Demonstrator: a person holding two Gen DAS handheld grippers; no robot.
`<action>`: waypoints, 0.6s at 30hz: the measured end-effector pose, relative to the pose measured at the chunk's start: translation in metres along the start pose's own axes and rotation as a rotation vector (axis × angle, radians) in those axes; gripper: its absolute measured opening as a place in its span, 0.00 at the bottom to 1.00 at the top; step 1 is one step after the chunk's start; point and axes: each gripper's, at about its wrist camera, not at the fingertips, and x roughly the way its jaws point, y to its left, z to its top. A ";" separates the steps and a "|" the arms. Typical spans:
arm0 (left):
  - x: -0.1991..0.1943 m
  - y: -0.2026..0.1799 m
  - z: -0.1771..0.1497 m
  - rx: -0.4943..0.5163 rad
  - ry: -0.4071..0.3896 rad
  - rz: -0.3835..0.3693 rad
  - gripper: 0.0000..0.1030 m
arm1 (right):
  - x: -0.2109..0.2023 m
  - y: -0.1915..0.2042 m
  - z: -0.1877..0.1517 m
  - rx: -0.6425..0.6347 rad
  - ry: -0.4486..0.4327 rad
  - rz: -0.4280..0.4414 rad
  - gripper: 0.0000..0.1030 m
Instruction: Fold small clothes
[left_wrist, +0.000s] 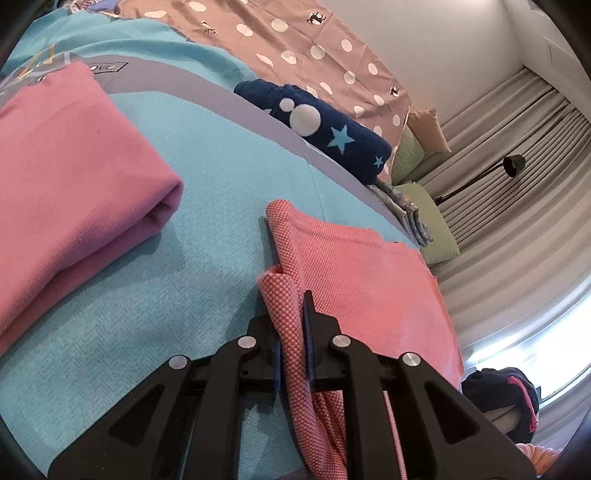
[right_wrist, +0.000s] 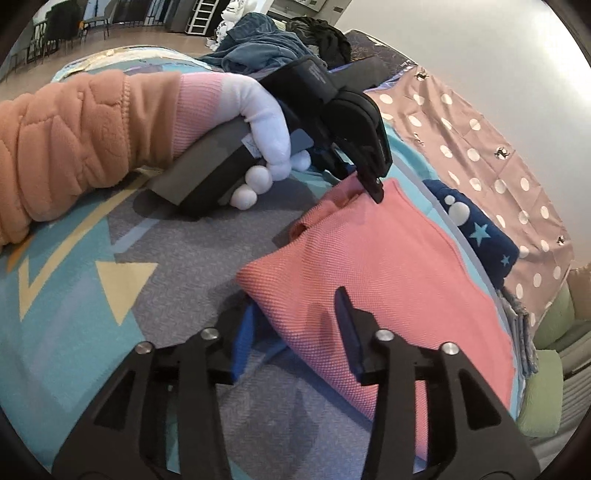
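1. A coral-pink cloth (right_wrist: 388, 266) lies on the bed (left_wrist: 221, 184), on the blue patterned cover. It looks partly folded, with one edge doubled over, so I think the job on this piece is about half done.
2. The left gripper (left_wrist: 293, 310) has its jaws clamped on a bunched corner of the cloth at the far-left side.
3. The right gripper (right_wrist: 295, 325) has its jaws apart. They sit on each side of the near corner and do not pinch it.
4. A pink folded cloth (left_wrist: 74, 184) lies just beside, and it looks finished.
5. A dark blue folded cloth with stars (left_wrist: 325, 133) also lies near, by the dotted brown sheet (left_wrist: 295, 48).
6. More dark clothes (right_wrist: 266, 40) wait in a pile far back, so more folding is left.
7. Nothing blocks the cloth, but the finished pieces are close and could get bumped.
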 end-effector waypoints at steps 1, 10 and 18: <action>0.000 -0.001 0.000 0.003 0.000 0.002 0.11 | 0.001 0.002 0.000 -0.005 0.000 -0.010 0.43; 0.001 -0.001 0.000 0.010 0.003 0.004 0.11 | 0.010 0.001 0.008 0.007 -0.007 0.017 0.19; -0.002 -0.008 0.003 0.030 -0.005 0.014 0.07 | 0.001 -0.021 0.004 0.138 -0.026 0.070 0.07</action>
